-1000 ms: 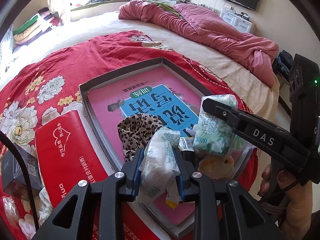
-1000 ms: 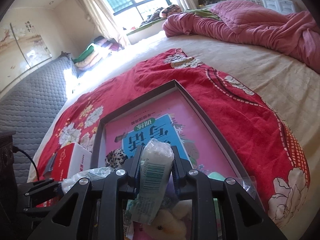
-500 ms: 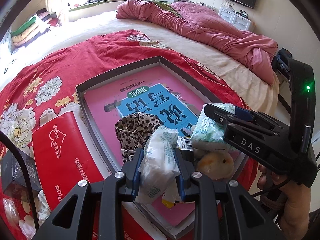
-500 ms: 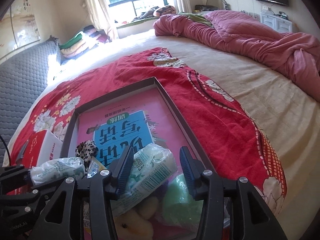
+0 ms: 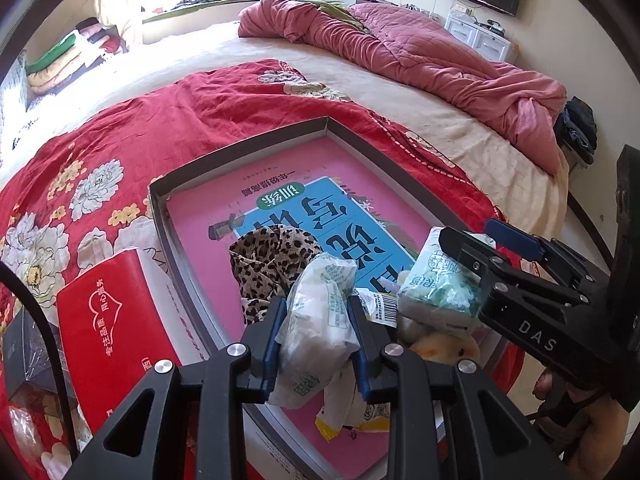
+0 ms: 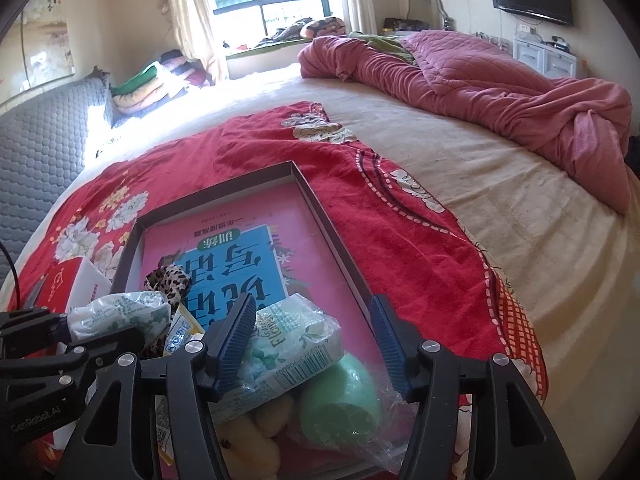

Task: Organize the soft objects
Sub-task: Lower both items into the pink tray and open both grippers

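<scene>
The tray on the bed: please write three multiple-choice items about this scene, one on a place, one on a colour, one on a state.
1. Where does the leopard cloth lie?
A. inside the tray
B. on the pink quilt
C. on the red box

2. What colour is the ball beside the right gripper's tissue pack?
A. blue
B. green
C. black

3. How is the left gripper?
A. wide open, nothing in it
B. out of sight
C. shut on a tissue packet

Answers: 1 A, the cloth rests on the tray's pink floor. 2 B, the ball is pale green. 3 C, both pads press the packet's sides.
</scene>
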A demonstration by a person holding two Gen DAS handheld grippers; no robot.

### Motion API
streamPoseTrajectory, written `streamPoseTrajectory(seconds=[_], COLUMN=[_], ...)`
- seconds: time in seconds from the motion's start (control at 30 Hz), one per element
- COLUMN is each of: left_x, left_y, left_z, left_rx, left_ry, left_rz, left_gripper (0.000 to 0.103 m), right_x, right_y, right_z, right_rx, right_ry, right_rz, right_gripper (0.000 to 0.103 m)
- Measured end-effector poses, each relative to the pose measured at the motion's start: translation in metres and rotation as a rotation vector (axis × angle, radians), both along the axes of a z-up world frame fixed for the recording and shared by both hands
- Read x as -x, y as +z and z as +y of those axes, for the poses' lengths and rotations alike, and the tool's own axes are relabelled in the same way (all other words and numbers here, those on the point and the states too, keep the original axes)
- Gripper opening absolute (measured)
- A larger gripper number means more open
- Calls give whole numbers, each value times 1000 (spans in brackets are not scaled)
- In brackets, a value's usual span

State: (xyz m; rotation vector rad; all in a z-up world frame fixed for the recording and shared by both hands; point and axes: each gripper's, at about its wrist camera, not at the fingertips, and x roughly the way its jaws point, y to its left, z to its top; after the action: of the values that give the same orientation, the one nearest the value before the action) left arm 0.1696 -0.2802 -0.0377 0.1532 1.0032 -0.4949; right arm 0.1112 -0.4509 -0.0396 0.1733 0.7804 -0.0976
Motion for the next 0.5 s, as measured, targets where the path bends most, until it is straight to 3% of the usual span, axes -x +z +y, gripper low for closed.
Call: streamPoseTrajectory(seconds=[0.27, 0.5], left_x=[7, 11], left_y=[0, 0], left_z=[-4, -3], left_rx=[8, -12], left_ry=[-29, -42], left_rz=[-3, -5], left_gripper=[46, 48], right_x=[2, 4], right_y=[4, 8], right_z=[-4, -7], right_rx=[1, -3], right_ry=[-12, -22], right_rz=[-20, -36], right_gripper=[68, 69])
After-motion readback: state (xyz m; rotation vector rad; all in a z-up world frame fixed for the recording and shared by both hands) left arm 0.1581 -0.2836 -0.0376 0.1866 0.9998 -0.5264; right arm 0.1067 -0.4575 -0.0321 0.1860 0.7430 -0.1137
